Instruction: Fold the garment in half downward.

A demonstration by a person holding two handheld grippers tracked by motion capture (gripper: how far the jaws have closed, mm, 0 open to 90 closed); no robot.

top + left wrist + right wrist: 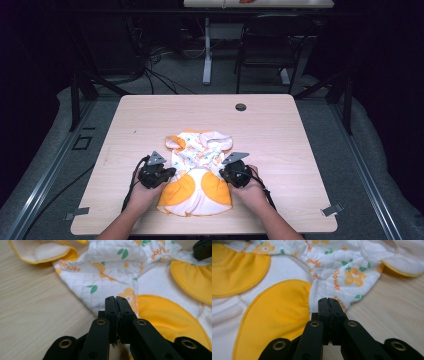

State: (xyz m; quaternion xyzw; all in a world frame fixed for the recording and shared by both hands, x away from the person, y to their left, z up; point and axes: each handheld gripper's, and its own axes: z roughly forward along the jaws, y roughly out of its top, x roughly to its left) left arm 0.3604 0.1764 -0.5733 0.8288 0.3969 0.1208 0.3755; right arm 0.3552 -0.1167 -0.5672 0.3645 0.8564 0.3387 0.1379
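While both grippers' jaws stand closed, empty, the baby garment reads "flower"; table beneath.

Garments: one baby garment on the table
Yellow patches: two
Grippers: two, left gripper and right gripper
Tables: one near table
Chairs: one chair

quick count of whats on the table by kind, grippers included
white and orange printed baby garment: 1
black two-jaw grippers, left and right: 2
dark round grommet in the light wood table top: 1
total: 4
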